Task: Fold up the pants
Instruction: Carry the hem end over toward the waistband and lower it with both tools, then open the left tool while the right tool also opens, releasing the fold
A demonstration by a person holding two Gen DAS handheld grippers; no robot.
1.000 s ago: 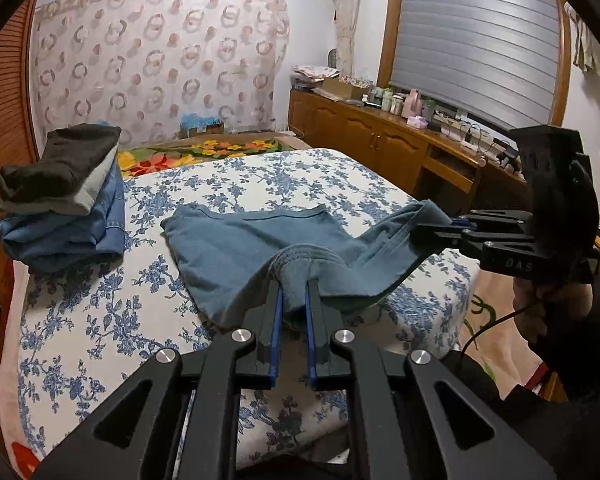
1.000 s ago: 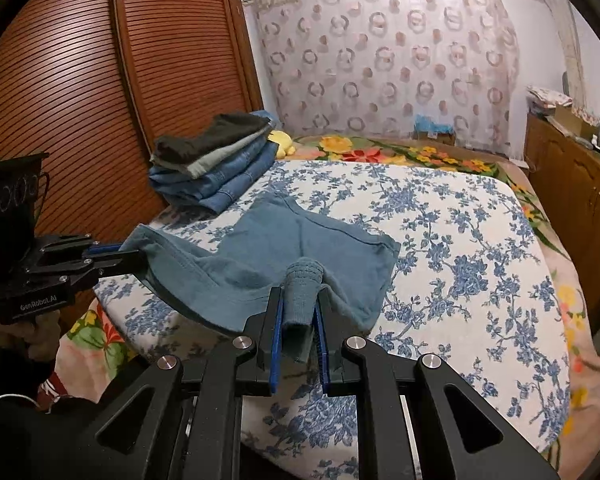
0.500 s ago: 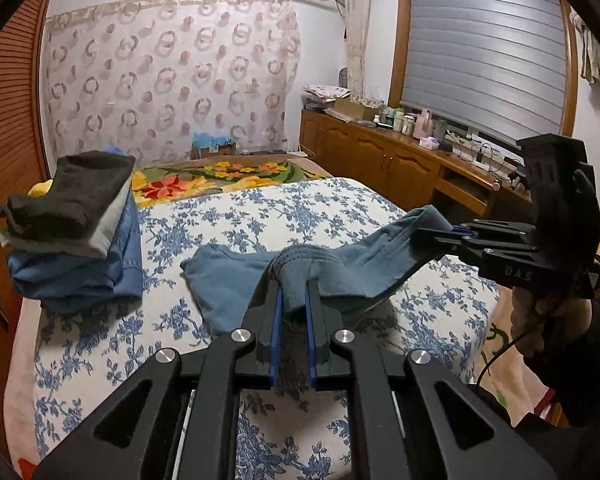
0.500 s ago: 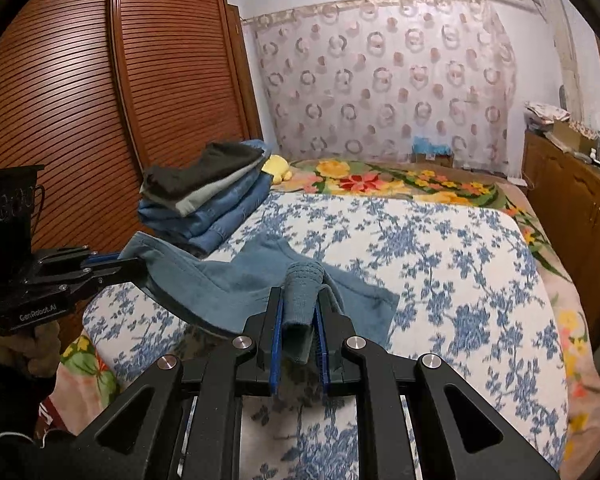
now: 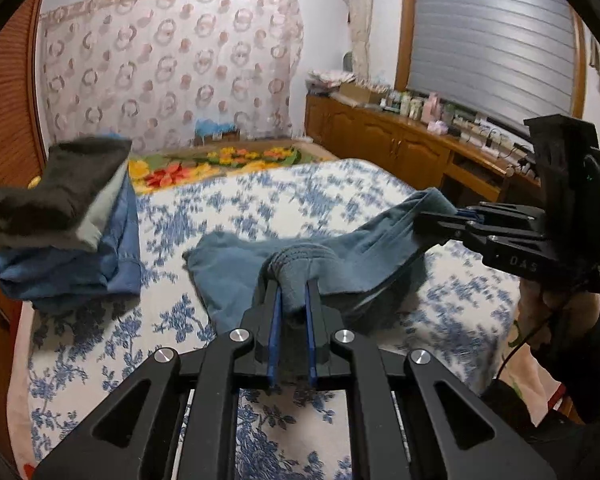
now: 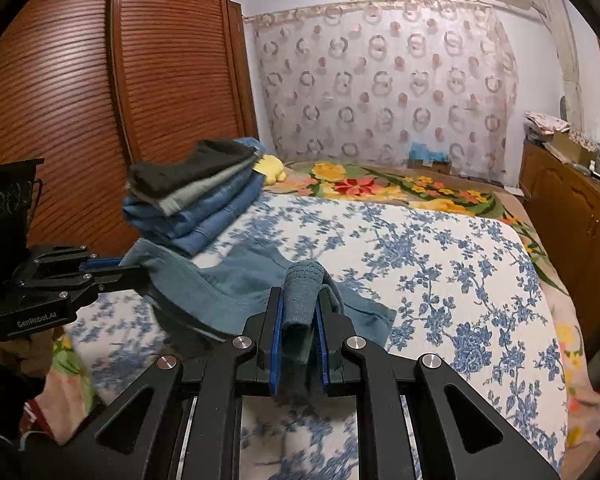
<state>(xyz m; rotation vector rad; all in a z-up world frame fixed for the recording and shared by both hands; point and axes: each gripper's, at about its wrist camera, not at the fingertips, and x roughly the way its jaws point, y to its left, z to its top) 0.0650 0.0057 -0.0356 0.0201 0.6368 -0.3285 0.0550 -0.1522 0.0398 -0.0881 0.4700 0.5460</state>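
Observation:
Blue-grey pants hang between my two grippers above the flowered bed. My left gripper is shut on a bunched ribbed edge of the pants. My right gripper is shut on the other bunched edge. Each gripper shows in the other's view: the right one at the right, the left one at the left. The far part of the pants still rests on the bed.
A stack of folded clothes lies at the bed's left side by the wooden wardrobe. A wooden cabinet with bottles runs along the right wall. A flowered blanket lies at the bed's far end.
Both grippers have lifted and pulled the pants toward the near edge of the bed. Less of the pants lies flat on the bed now.

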